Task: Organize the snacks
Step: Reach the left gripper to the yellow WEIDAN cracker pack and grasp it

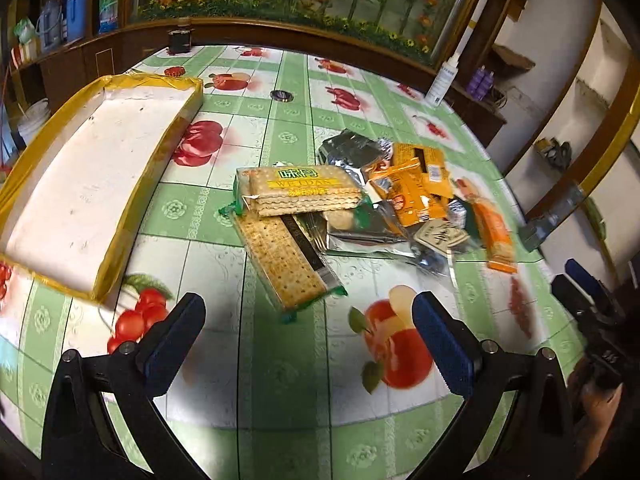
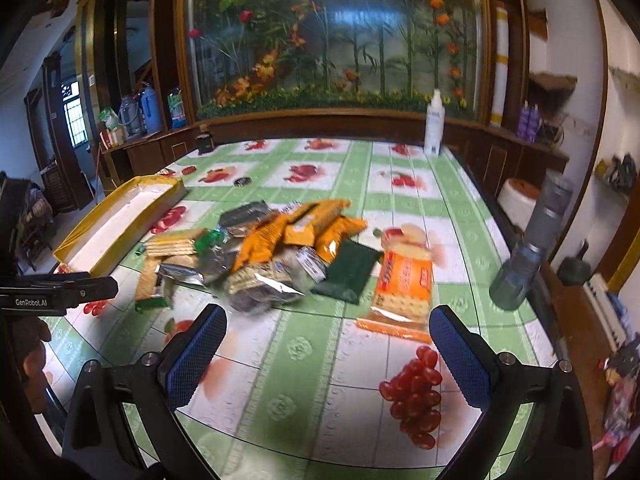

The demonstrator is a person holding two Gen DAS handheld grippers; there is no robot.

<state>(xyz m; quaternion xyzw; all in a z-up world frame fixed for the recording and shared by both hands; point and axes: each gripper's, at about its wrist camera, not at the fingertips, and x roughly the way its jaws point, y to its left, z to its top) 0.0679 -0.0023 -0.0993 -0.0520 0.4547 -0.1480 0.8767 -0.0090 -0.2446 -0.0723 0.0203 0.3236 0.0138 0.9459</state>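
A heap of snack packets [image 1: 384, 196] [image 2: 280, 248] lies mid-table: two cracker packs [image 1: 296, 192] [image 1: 286, 264], silver foil bags, orange packets [image 2: 320, 224], a dark green pack [image 2: 348, 270] and an orange cracker pack [image 2: 404, 284] [image 1: 494, 232] set apart on the right. A shallow white tray with yellow rim [image 1: 120, 208] [image 2: 80, 240] lies empty at the left. My left gripper [image 1: 308, 344] hovers open just short of the lower cracker pack. My right gripper [image 2: 328, 354] is open, nothing between its fingers, near the orange cracker pack.
The table carries a green fruit-print cloth [image 1: 280, 380]. A white bottle [image 2: 434, 124], a dark jar [image 1: 180, 40] and a small dark lid [image 1: 282, 96] stand at the far side. A grey cylinder [image 2: 528, 248] sits at the right edge. A planted glass case backs the table.
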